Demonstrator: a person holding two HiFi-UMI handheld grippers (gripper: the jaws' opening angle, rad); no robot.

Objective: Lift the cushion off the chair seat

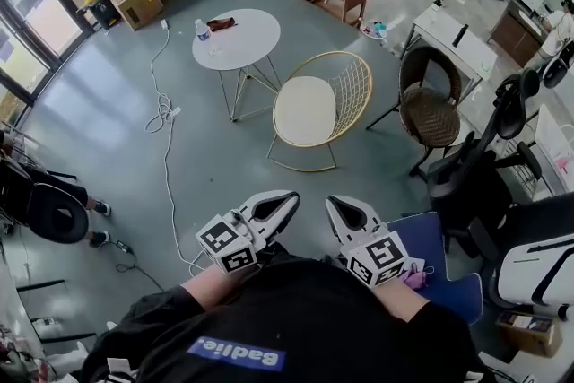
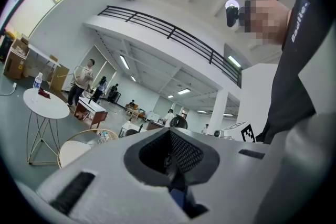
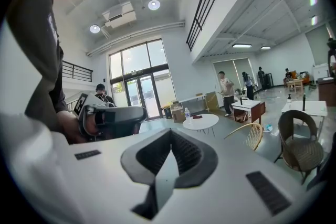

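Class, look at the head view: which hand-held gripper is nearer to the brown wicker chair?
Right. The right hand-held gripper lies down and left of the brown wicker chair; the left hand-held gripper is even further left.

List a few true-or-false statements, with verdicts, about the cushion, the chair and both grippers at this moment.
1. The white cushion lies on the seat of the gold wire chair. True.
2. The left gripper is clamped on the cushion. False: it is shut on nothing, well short of the chair.
3. A bottle stands on the round table. True.
4. The right gripper has its jaws wide apart. False: they are together and empty.
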